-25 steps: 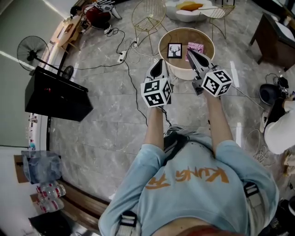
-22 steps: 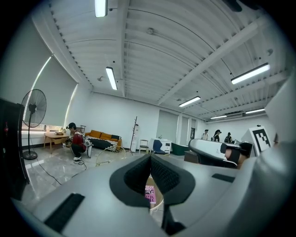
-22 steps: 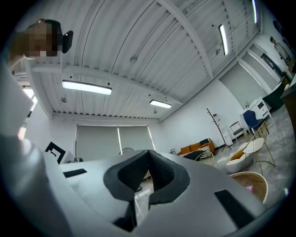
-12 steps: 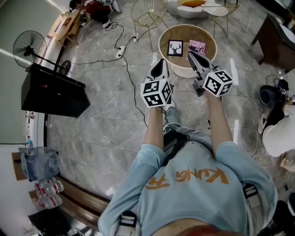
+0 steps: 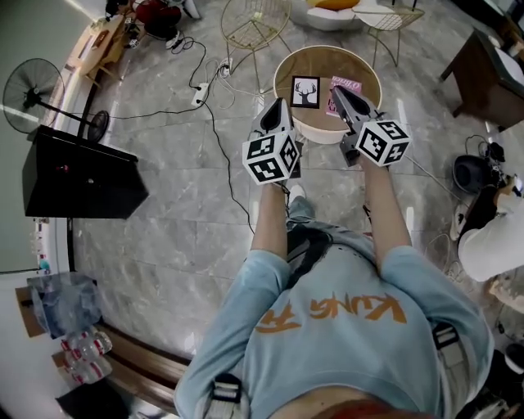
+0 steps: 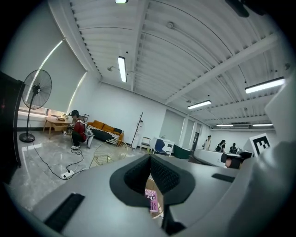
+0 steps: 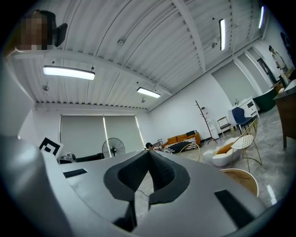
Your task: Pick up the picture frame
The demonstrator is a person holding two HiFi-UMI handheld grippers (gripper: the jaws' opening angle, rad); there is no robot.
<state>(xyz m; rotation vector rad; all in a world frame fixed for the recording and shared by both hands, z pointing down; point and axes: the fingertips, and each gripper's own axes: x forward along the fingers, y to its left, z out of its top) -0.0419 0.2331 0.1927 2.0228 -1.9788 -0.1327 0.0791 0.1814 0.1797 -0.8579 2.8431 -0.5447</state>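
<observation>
pic frame point(image 5: 305, 92) on round table point(image 5: 287, 65), left of book point(image 5: 344, 84); wire chair point(image 5: 250, 23) behind-left.

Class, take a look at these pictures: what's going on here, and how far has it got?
A person stands holding a two-jaw gripper in each hand. The left gripper and the right gripper are both shut and empty, held out ahead toward a low round table. On the table lie a black picture frame with a deer print and a pink book. Neither gripper has touched the frame yet, so the pick-up has not begun.
</observation>
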